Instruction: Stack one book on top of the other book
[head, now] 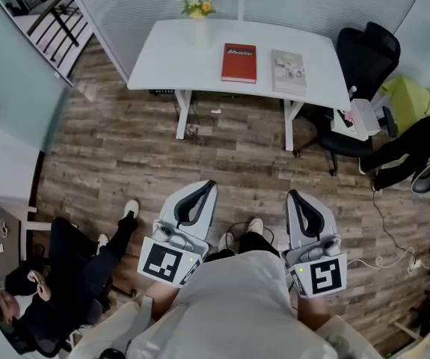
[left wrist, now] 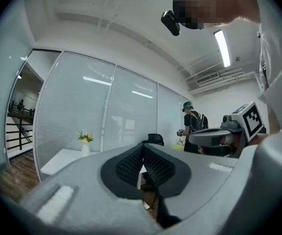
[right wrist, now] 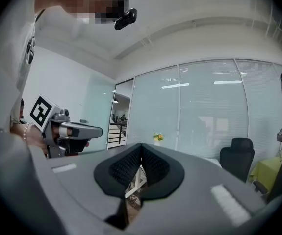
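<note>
A red book (head: 238, 62) and a pale grey book (head: 288, 71) lie flat side by side on the white table (head: 170, 51), far across the wooden floor. My left gripper (head: 209, 185) and right gripper (head: 292, 195) are held level near my body, well short of the table. Both are shut with nothing between the jaws. The left gripper view shows its shut jaw tips (left wrist: 141, 147) meeting, with the table (left wrist: 62, 158) beyond. The right gripper view shows its jaw tips (right wrist: 141, 146) pressed together the same way.
A vase of yellow flowers (head: 199, 10) stands at the table's back edge. A black office chair (head: 364, 58) sits at the table's right end, with a person's legs (head: 409, 152) beyond it. Another person (head: 57, 283) sits at lower left. A cable (head: 387, 256) lies on the floor.
</note>
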`<state>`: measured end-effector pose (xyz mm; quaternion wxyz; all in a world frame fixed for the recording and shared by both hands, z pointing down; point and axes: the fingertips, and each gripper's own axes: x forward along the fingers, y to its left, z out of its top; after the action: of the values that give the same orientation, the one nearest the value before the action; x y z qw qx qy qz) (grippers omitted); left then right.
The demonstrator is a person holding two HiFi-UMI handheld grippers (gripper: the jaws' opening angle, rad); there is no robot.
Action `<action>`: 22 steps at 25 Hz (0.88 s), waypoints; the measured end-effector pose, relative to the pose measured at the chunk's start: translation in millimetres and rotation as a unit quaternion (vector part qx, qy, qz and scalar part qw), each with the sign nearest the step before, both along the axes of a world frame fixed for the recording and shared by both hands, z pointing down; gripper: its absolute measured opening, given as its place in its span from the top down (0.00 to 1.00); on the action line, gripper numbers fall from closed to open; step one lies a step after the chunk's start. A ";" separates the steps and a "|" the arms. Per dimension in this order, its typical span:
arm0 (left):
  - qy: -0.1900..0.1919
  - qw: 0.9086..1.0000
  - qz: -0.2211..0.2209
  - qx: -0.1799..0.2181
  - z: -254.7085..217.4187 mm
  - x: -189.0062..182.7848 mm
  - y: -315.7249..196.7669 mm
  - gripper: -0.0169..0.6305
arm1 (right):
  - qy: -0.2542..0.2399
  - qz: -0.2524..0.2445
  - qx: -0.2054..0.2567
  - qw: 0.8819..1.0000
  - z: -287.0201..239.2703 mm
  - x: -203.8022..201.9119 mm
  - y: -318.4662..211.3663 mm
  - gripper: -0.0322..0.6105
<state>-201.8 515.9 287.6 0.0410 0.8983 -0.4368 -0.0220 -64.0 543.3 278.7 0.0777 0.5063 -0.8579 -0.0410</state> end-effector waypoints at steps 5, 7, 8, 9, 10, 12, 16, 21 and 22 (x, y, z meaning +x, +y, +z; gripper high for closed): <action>-0.003 1.000 0.000 -0.004 4.4 -3.0 -10.4 0.97 | 0.000 0.004 -0.006 1.000 3.9 1.0 -10.7 0.94; -0.001 1.000 -0.002 -0.004 4.2 -3.9 -14.2 0.98 | 0.000 0.003 -0.007 1.000 5.2 0.9 -14.8 0.94; -0.001 1.000 -0.003 -0.004 4.1 -4.5 -16.2 0.98 | 0.000 0.002 -0.006 1.000 5.8 0.3 -17.1 0.94; -0.001 1.000 -0.004 -0.003 4.0 -4.8 -18.7 0.98 | -0.001 0.001 -0.006 1.000 6.2 -0.4 -20.0 0.94; 0.000 1.000 -0.005 -0.002 4.0 -4.6 -21.7 0.97 | -0.002 0.000 -0.005 1.000 6.5 -0.8 -23.4 0.94; -0.001 1.000 -0.006 -0.001 4.6 -3.0 -29.7 0.98 | -0.003 -0.002 -0.004 1.000 7.1 -0.2 -32.0 0.94; -0.005 1.000 -0.010 -0.003 5.7 2.2 -53.7 0.98 | -0.005 -0.005 -0.005 1.000 9.0 6.1 -56.6 0.94; -0.007 1.000 -0.009 -0.005 6.7 14.9 -85.0 0.97 | -0.008 -0.006 -0.004 1.000 9.1 17.6 -87.4 0.94; -0.008 1.000 -0.008 -0.005 6.8 18.5 -91.0 0.98 | -0.008 -0.006 -0.005 1.000 10.2 20.6 -93.3 0.94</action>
<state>-183.2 424.9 294.4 0.0414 0.8948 -0.4444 -0.0132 -43.4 450.1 288.9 0.0734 0.5010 -0.8617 -0.0329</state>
